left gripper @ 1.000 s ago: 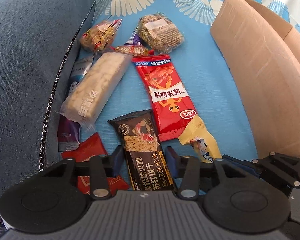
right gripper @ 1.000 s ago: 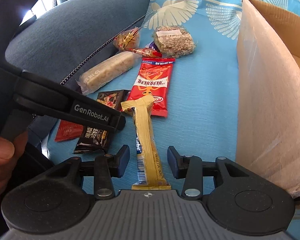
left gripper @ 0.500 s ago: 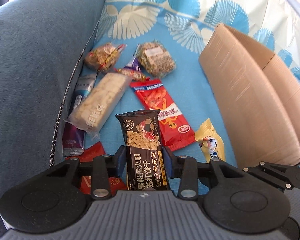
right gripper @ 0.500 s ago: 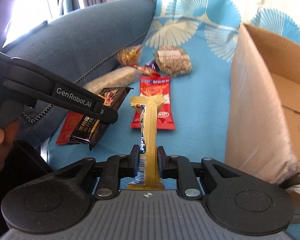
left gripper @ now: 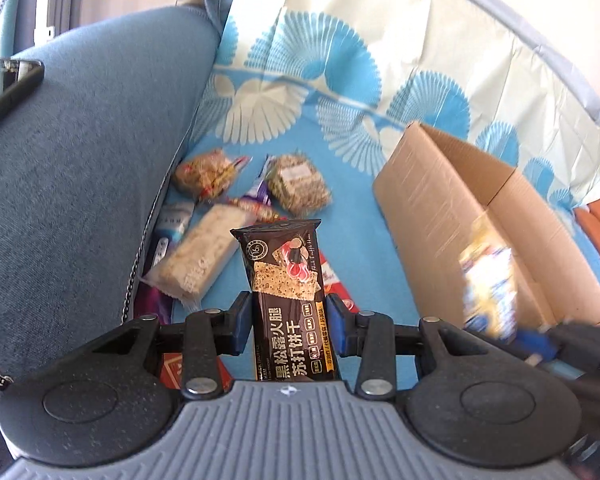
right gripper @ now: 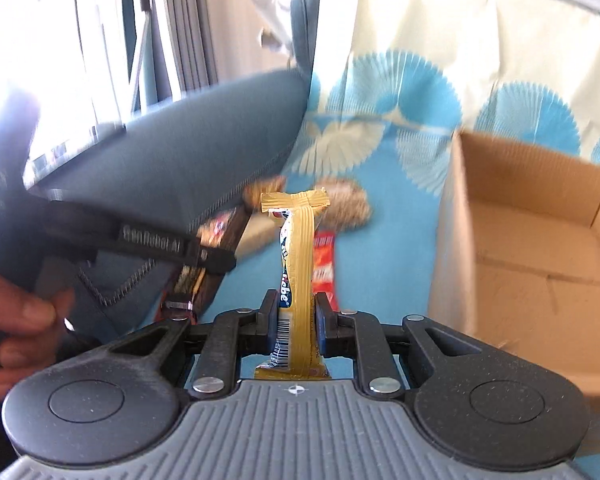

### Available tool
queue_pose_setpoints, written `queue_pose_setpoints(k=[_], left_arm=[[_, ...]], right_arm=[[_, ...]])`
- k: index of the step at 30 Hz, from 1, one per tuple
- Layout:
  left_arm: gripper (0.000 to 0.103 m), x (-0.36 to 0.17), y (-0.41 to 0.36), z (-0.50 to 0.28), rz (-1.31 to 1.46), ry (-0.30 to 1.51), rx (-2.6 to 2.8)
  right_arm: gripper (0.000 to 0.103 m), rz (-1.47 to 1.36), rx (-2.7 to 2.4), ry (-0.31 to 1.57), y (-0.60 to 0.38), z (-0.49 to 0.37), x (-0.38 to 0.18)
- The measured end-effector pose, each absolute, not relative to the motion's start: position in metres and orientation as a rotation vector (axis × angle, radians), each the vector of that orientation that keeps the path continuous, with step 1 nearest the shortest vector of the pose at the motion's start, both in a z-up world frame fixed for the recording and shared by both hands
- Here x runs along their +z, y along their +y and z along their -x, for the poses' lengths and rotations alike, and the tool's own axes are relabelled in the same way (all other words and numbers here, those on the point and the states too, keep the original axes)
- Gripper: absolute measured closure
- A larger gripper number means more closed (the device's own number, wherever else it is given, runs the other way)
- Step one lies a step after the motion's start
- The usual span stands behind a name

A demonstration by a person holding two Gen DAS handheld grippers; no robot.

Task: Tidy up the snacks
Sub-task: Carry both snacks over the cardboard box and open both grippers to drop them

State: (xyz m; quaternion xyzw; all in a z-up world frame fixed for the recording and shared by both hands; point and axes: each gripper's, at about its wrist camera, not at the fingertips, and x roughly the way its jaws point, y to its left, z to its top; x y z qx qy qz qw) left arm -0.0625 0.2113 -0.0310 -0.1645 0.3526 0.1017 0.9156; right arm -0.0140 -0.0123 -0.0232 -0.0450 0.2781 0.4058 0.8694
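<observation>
My left gripper [left gripper: 288,322] is shut on a dark brown cracker packet [left gripper: 286,280], which stands up off the blue sheet. Behind it on the sheet lie a pale long bar [left gripper: 198,256], two clear-wrapped grain cakes [left gripper: 300,186] and other small snacks. My right gripper [right gripper: 297,318] is shut on a slim gold snack bar [right gripper: 300,264], raised upright. That gold bar shows blurred at the right of the left wrist view [left gripper: 488,280], against the cardboard box [left gripper: 432,216]. The box's open inside [right gripper: 540,248] lies to the right of the gold bar.
A blue-grey sofa cushion [left gripper: 80,160] walls off the left side, with a dark phone [left gripper: 8,84] on top of it. A person's hand [right gripper: 16,316] holds the left gripper's handle. A red packet [right gripper: 324,264] lies on the sheet behind the gold bar.
Both grippers have closed on their snacks and lifted them off the sheet. The views have tilted up, so the box and patterned backrest show more.
</observation>
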Motion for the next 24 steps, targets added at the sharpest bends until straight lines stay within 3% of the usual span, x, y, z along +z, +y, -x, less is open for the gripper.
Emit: queue_pose_setpoints(k=[9,24], left_arm=[[0.06,-0.022,0.204,0.07,0.322,0.652,0.19],[0.06,-0.02,0.176,0.058,0.2,0.63,0.234]], right_arm=[[0.084,-0.067,0.743,0.448,-0.078,-0.018,0.016],[0.084,-0.233,0.653,0.51,-0.131,-0.062,-0.019]])
